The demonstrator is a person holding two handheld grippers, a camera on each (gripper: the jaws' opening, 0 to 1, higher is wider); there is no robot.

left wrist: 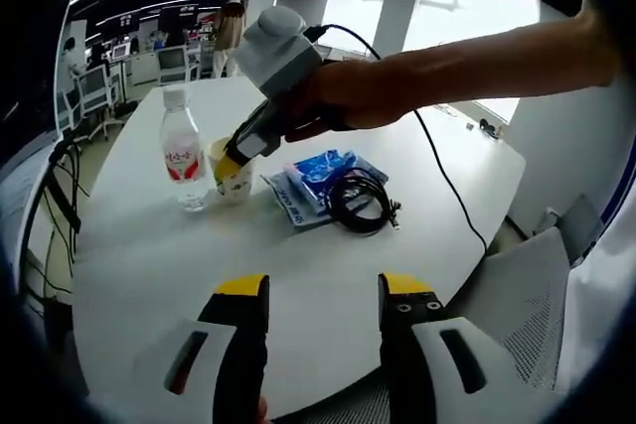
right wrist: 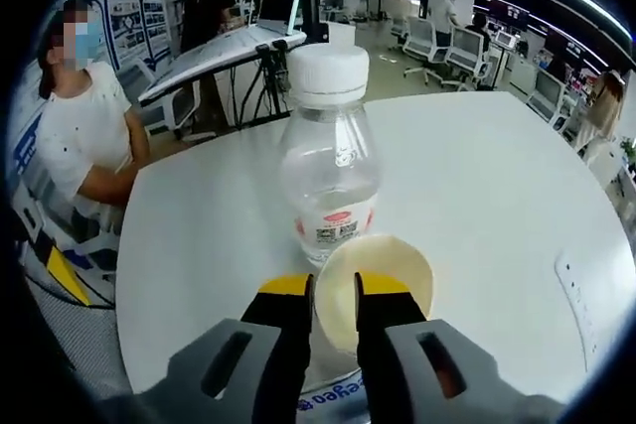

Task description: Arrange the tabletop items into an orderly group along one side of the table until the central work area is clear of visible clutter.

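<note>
Jaws: our right gripper (right wrist: 333, 297) pinched the paper cup (right wrist: 376, 285) by its rim; our left gripper (left wrist: 323, 290) hung wide and empty.
Cup: touching the water bottle (left wrist: 183, 151), at ten o'clock on the table (left wrist: 149, 255).
Others: blue packets (left wrist: 316, 174) and black cable (left wrist: 360, 201) just beside.
Risk: we judged the thin rim might buckle, or a nudge topple the bottle.
</note>
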